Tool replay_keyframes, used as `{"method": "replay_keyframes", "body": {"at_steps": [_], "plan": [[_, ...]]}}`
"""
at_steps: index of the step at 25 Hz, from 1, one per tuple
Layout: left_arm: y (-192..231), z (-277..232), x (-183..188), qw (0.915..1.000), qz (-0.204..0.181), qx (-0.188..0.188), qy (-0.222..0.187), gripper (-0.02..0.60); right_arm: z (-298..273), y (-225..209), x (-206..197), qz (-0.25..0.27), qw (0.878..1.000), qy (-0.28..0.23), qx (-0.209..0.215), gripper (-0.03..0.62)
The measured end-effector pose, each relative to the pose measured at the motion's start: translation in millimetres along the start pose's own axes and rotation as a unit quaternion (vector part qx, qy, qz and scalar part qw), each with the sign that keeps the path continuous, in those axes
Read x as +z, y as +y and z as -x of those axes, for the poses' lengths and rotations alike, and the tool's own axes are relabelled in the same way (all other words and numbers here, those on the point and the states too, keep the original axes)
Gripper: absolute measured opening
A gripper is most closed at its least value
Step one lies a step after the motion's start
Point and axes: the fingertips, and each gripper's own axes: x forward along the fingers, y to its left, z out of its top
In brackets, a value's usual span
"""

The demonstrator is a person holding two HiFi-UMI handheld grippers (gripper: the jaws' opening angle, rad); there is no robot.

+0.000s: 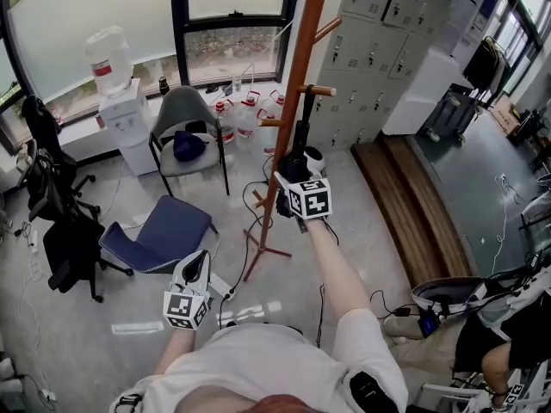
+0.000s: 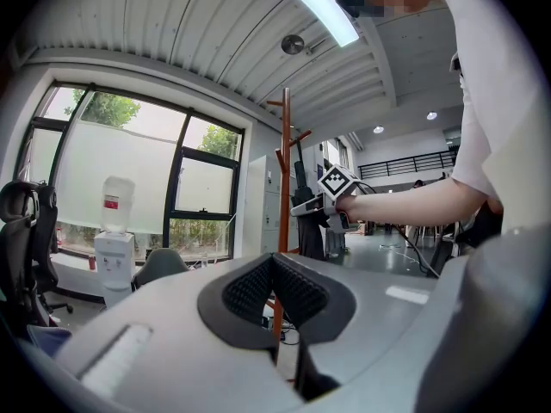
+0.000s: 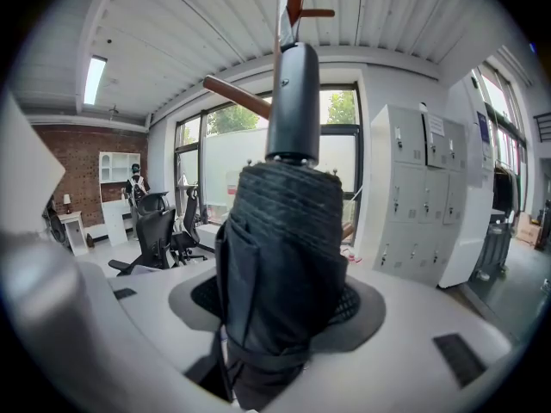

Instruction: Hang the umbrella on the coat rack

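Observation:
A wooden coat rack (image 1: pixel 303 58) stands on the floor ahead of me, with short pegs (image 1: pixel 319 90) sticking out of its pole. My right gripper (image 1: pixel 298 169) is shut on a folded black umbrella (image 1: pixel 300 140), held upright just in front of the pole. Its handle end (image 1: pixel 303 101) sits beside a peg. In the right gripper view the umbrella (image 3: pixel 280 256) fills the jaws, its handle (image 3: pixel 293 93) pointing up beside the rack's pegs (image 3: pixel 239 98). My left gripper (image 1: pixel 197 268) hangs low near my body, shut and empty (image 2: pixel 271 269). From there I see the rack (image 2: pixel 284 166) and umbrella (image 2: pixel 311 226).
A grey chair (image 1: pixel 184 120) and a blue folded chair (image 1: pixel 160 231) stand left of the rack. A water dispenser (image 1: pixel 120 106), black office chairs (image 1: pixel 53 209), floor bottles (image 1: pixel 245 114) and cables are nearby. Grey lockers (image 1: pixel 379 41) and a wooden step (image 1: pixel 405 205) are to the right. A seated person (image 1: pixel 508 342) is at lower right.

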Motion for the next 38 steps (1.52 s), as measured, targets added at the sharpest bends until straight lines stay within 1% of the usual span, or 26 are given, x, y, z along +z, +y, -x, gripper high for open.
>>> {"method": "replay_keyframes", "body": {"at_steps": [5, 17, 18, 19, 21, 23, 29, 33, 36, 38], "plan": [[2.6, -4.8, 0.4, 1.0, 0.001, 0.005, 0.002, 0.011, -11.3, -6.4, 2.1, -0.001, 1.0, -0.004, 0.003, 0.253], [3.2, 1.4, -1.0, 1.0, -0.001, 0.003, 0.001, 0.011, -11.5, -0.2, -1.5, 0.01, 1.0, -0.008, -0.001, 0.255], [3.6, 1.2, -1.4, 1.0, -0.001, 0.003, 0.001, 0.011, -11.6, 0.3, -2.2, 0.015, 1.0, -0.01, -0.005, 0.268], [4.4, 1.0, -1.6, 1.0, -0.001, 0.003, 0.001, 0.011, -11.4, 0.9, -2.6, 0.02, 1.0, -0.012, -0.009, 0.298], [6.3, 1.0, -1.5, 1.0, -0.001, 0.004, 0.001, 0.011, -7.9, 2.0, -1.1, 0.024, 0.999, -0.022, -0.018, 0.324], [7.2, 1.9, -0.7, 1.0, -0.001, 0.006, 0.0, 0.011, 1.9, 2.6, 2.2, 0.025, 0.999, -0.037, -0.027, 0.336], [8.0, 2.2, -0.2, 1.0, -0.003, 0.008, -0.003, 0.009, 42.6, 8.8, 13.0, 0.046, 0.995, -0.073, -0.042, 0.336], [7.0, 1.1, 3.2, 1.0, -0.002, 0.006, -0.007, 0.011, 72.2, 24.7, 13.7, 0.035, 0.994, -0.094, -0.038, 0.336], [6.6, -0.8, 7.1, 0.9999, -0.002, 0.003, -0.012, 0.011, 96.4, 40.7, 5.4, 0.024, 0.994, -0.104, -0.033, 0.336], [6.2, -2.4, 10.6, 0.9999, -0.003, 0.0, -0.014, 0.011, 110.2, 51.7, -0.2, 0.026, 0.994, -0.105, -0.031, 0.336]]}}
